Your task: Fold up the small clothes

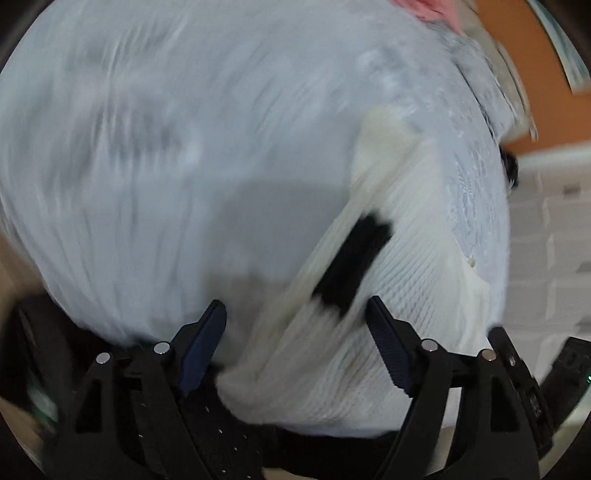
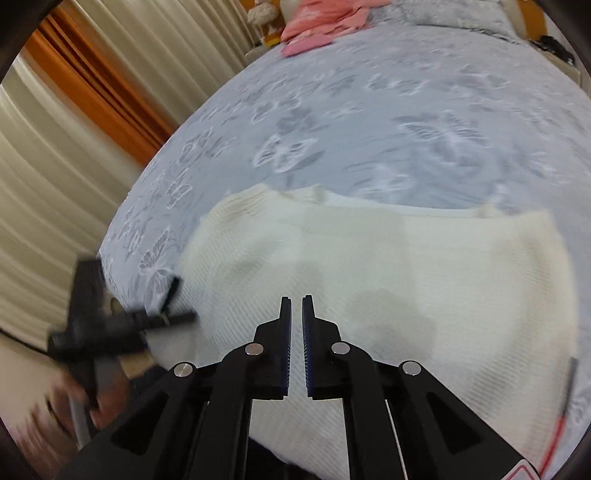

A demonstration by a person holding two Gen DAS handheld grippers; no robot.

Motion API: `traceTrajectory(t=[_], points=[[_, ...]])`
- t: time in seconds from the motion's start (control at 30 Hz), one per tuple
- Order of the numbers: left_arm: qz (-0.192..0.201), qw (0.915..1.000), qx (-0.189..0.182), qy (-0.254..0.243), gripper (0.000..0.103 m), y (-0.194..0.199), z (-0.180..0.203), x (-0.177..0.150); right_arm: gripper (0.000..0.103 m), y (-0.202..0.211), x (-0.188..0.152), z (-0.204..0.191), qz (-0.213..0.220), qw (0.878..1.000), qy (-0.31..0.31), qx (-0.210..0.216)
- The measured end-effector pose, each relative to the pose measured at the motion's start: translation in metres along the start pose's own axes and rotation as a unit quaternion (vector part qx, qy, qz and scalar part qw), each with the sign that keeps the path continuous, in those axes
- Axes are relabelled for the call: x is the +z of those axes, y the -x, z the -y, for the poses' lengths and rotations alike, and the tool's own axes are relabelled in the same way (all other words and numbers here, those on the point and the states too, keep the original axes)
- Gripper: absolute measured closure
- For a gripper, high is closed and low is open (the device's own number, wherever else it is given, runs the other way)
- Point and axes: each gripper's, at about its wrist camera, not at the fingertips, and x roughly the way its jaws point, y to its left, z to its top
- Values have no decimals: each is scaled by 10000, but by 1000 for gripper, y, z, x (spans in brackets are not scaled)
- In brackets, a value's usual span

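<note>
At the bottom of the left wrist view the left gripper (image 1: 295, 314) hangs low over the white knit garment (image 1: 388, 314), jaws wide apart with nothing between them; a black patch (image 1: 351, 258) on the knit lies just beyond the tips. In the right wrist view the right gripper (image 2: 296, 306) points forward above the same cream-white garment (image 2: 406, 277), jaws nearly together with a thin gap, gripping nothing; the garment lies spread flat on the bed (image 2: 369, 129), its ribbed weave pale against the grey butterfly-print cover; the left gripper (image 2: 110, 325) shows blurred at lower left; pink clothes (image 2: 317, 26) sit at the far top edge, curtains (image 2: 74, 110) at upper left.
</note>
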Motion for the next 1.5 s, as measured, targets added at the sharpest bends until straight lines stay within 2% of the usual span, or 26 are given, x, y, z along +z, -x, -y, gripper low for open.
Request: traceTrajectory(t=[0.03,0.07,0.1,0.13,0.17,0.2,0.37,0.43,0.47,0.5,0.57,0.67,0.77,0.87,0.97,1.03,1.1,1.13,1.17,1.23,1.27,1.3,1.37,1.43,1.5], points=[[116,9998,-108,78,35,1,-5,-4,98,-9,6,-3,16,9999,-29,-100],[136,9999,-83,8,50,2,-6,-7,98,-18,7,-7,-7,9997,-51,-219],[1,9998,-193,-74,74,1,-6,-8,98,-29,7,-8,-100,9992,-58,-378],[-121,9995,-290,-20,79,-1,-7,-9,98,-59,3,-5,-481,9964,-10,-703],[-216,9988,-402,158,81,-2,-12,-9,100,-76,-4,-5,-841,9932,54,-805],[-255,9981,-481,278,84,0,-16,-8,101,-83,-7,-5,-852,9928,101,-832],[-266,9961,-784,311,87,15,-16,-8,100,-50,-1,-20,-481,9960,-220,-717],[-244,9947,-960,279,88,23,-11,-13,101,-75,-9,-16,-961,9910,-146,-916],[-221,9929,-1142,229,88,28,-4,-15,103,-88,-15,-13,-1021,9904,-64,-929],[-198,9901,-1380,154,88,37,5,-19,103,-88,-16,-13,-873,9921,-14,-901],[-46,9861,-1641,-265,88,55,29,-25,103,-88,-12,-12,-884,9925,-69,-840],[14,9793,-1786,-949,88,70,81,-34,103,-75,-10,3,-815,9944,-572,-365],[-160,9714,-1848,-1483,88,61,138,-47,97,-31,-6,26,-316,9935,-1090,19],[-264,9624,-1724,-2085,88,44,194,-76,95,38,-9,61,334,9908,-1313,-69],[-632,9519,-1588,-2542,88,8,240,-116,91,96,-24,109,725,9846,-1536,-413],[-855,9437,-1321,-2909,86,-22,262,-147,87,122,-41,141,781,9816,-1590,-713],[-1007,9297,-712,-3470,79,-59,278,-188,73,131,-55,166,713,9791,-1724,-807],[-1025,9267,-553,-3574,79,-62,277,-201,72,134,-63,176,670,9779,-1797,-834],[-990,9227,-385,-3706,75,-66,277,-215,71,139,-71,186,630,9775,-1851,-785],[-797,9145,-306,-3954,63,-54,274,-233,57,142,-73,189,635,9794,-1813,-626],[-661,9122,-244,-4037,53,-45,271,-236,43,142,-72,189,656,9813,-1719,-564],[-447,9096,-137,-4128,42,-33,269,-238,39,144,-68,187,666,9833,-1617,-496],[-91,9084,116,-4179,33,-15,270,-231,39,144,-58,179,621,9878,-1405,-274],[185,9074,421,-4177,33,-3,264,-222,35,132,-46,169,517,9897,-1331,52],[404,9055,876,-4133,33,0,263,-213,31,114,-40,160,311,9907,-1302,224]])
